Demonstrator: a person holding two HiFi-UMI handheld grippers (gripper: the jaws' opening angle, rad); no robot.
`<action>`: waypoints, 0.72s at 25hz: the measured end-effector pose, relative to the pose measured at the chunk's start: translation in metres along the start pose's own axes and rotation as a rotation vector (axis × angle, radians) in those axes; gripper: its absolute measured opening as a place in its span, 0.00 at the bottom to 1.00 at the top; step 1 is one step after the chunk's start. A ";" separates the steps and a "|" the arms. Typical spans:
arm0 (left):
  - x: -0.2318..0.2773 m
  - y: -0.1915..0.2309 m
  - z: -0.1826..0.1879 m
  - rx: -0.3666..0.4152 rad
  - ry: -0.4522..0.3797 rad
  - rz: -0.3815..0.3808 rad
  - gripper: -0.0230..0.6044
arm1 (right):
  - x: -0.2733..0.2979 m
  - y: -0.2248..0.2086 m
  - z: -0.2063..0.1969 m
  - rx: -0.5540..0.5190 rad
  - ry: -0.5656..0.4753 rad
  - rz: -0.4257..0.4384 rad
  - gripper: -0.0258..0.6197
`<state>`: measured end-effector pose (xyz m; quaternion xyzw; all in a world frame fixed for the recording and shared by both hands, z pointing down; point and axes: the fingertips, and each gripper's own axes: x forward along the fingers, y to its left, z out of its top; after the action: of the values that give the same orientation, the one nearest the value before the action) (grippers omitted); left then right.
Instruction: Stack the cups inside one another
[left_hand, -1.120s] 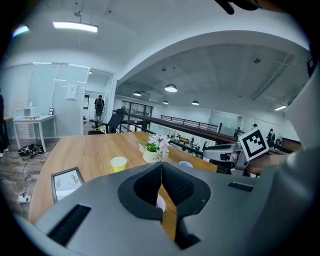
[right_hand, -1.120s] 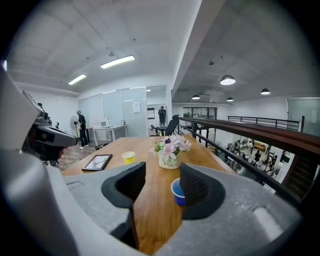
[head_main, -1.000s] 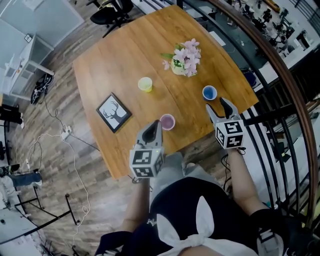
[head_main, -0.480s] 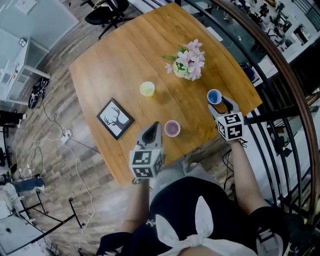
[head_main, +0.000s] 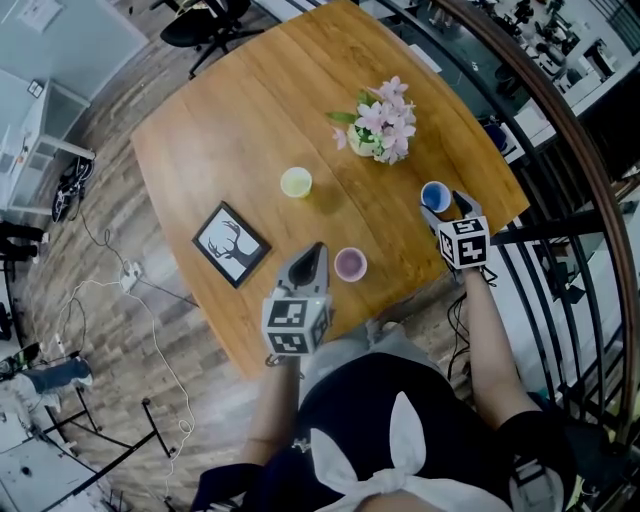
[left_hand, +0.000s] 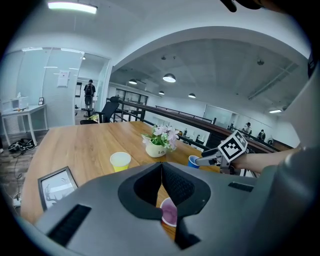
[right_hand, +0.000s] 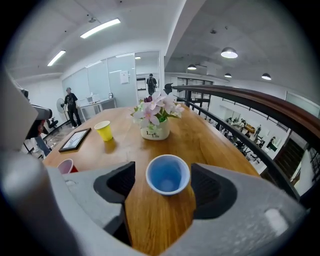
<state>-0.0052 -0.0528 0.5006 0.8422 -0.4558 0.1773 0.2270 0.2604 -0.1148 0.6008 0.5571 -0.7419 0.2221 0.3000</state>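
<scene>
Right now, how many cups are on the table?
3. Yellow cup mid-table, left of the flower pot; pink cup near the table's near edge; blue cup by its right edge. None are nested; no others seem hidden.

Holds the left gripper (head_main: 316, 250) close before the body, tilted downward, jaws together and empty, and stretches the right gripper (head_main: 443, 205) further forward, jaws just opened wider, standing on both sides of the blue cup (head_main: 434, 195) without pressing it.
</scene>
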 end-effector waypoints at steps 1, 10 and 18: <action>0.002 0.001 0.000 0.000 0.008 -0.004 0.07 | 0.003 -0.002 -0.001 0.005 0.006 -0.003 0.58; 0.010 0.011 -0.002 -0.014 0.050 -0.011 0.07 | 0.021 -0.008 -0.010 0.039 0.057 -0.020 0.58; 0.015 0.018 -0.011 -0.022 0.057 -0.018 0.07 | 0.028 -0.009 -0.017 0.060 0.084 -0.024 0.58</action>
<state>-0.0137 -0.0656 0.5215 0.8384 -0.4434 0.1940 0.2507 0.2671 -0.1257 0.6324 0.5647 -0.7151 0.2637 0.3166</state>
